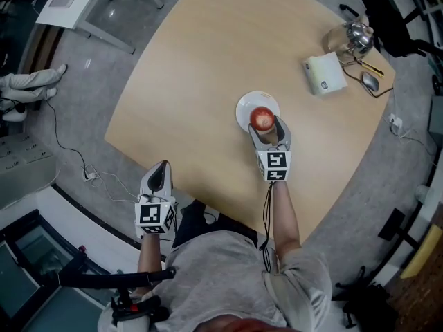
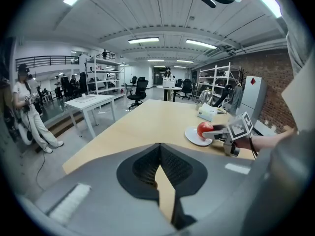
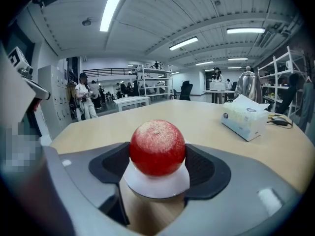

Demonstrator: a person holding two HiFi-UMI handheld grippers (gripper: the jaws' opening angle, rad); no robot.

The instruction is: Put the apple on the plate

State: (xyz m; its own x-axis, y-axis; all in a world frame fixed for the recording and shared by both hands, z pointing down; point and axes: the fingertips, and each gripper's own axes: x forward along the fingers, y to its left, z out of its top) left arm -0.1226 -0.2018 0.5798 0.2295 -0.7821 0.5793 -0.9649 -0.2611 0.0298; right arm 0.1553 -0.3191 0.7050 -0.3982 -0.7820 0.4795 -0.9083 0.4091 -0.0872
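A red apple (image 1: 261,118) rests on the small white plate (image 1: 242,109) near the middle of the round wooden table (image 1: 208,61). My right gripper (image 1: 266,124) is shut on the apple, one pad pressed to each side of it. In the right gripper view the apple (image 3: 157,147) fills the gap between the pads, with the plate (image 3: 156,183) right beneath it. My left gripper (image 1: 160,169) hangs off the table's near edge, shut and empty. The left gripper view shows the apple (image 2: 204,129) and plate (image 2: 196,138) far off to the right.
A tissue box (image 1: 324,73), a metal kettle (image 1: 356,37) and a mouse (image 1: 370,81) sit at the table's far right. A white side table (image 1: 76,2) stands at the top left. Cables run across the floor at the left.
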